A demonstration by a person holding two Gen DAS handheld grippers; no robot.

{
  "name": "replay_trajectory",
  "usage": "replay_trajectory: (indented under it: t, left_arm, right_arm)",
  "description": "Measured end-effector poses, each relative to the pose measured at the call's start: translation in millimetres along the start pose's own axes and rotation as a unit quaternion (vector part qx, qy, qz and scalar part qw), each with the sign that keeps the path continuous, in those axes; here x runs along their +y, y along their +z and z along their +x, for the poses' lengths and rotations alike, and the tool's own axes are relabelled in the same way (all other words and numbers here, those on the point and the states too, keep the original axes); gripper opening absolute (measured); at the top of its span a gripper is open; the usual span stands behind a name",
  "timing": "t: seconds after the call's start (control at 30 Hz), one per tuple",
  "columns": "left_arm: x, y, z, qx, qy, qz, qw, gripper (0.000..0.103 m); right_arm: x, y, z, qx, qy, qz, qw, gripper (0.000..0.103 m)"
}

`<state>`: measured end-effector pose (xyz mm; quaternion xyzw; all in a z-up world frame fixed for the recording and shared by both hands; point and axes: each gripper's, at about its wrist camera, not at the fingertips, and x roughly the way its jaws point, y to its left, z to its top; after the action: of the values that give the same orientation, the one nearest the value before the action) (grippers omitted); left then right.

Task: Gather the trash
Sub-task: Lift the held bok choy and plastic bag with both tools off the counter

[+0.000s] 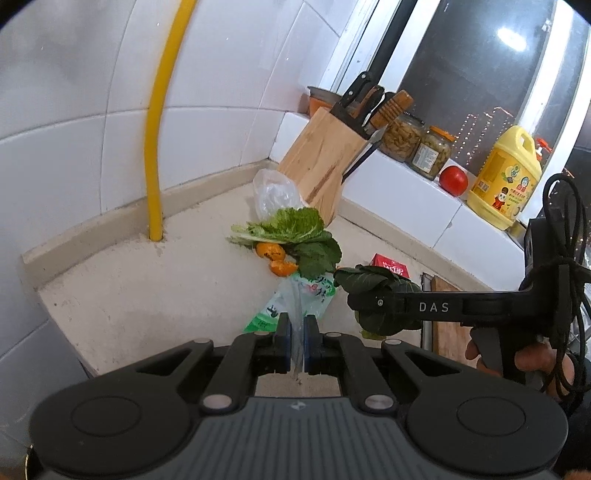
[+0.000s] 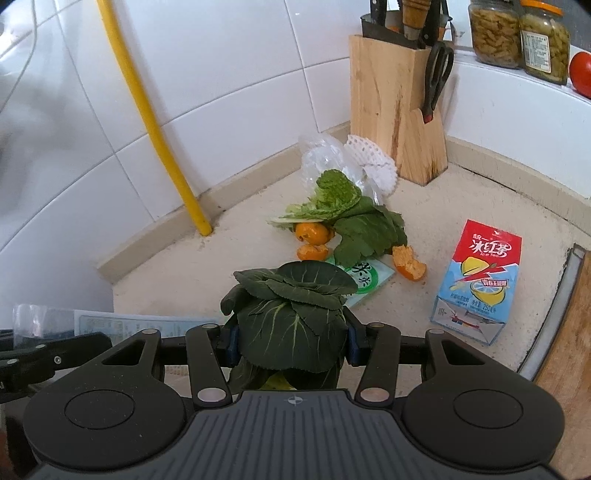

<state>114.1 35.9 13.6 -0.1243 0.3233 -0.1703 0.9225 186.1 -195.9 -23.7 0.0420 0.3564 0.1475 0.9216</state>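
My left gripper (image 1: 296, 341) is shut on the edge of a thin clear plastic bag (image 1: 295, 306); a green-and-white wrapper (image 1: 295, 302) lies just beyond. My right gripper (image 2: 291, 339) is shut on a bunch of dark green leaves (image 2: 291, 314), also seen in the left wrist view (image 1: 369, 291), held above the counter. A trash pile lies ahead: pale cabbage leaves (image 2: 325, 203), orange peels (image 2: 312, 240), a green-and-white wrapper (image 2: 364, 284), a clear bag (image 2: 325, 155), white foam netting (image 2: 369, 158) and an ice tea carton (image 2: 480, 280).
A wooden knife block (image 2: 391, 107) stands in the corner. Two jars (image 2: 517, 33), a tomato (image 1: 453, 180) and a yellow detergent jug (image 1: 506, 177) sit on the tiled ledge. A yellow pipe (image 2: 147, 122) runs down the wall. A wooden board (image 2: 569, 350) lies at right.
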Motion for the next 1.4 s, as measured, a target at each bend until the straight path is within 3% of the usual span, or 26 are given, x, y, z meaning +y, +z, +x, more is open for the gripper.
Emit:
replay_trajectory:
  t: [0.83, 1.4]
  left_arm:
    - [-6.1, 2.0, -26.5, -0.038, 0.005, 0.014, 0.9992, 0.001]
    - [-29.4, 7.3, -13.3, -0.03, -0.019, 0.035, 0.9987, 0.0]
  right_arm:
    - [39.4, -3.7, -23.6, -0.028, 0.0, -0.041, 0.999, 0.056]
    - [23.3, -10.3, -43.4, -0.045, -0.023, -0.021, 0.998, 0.056]
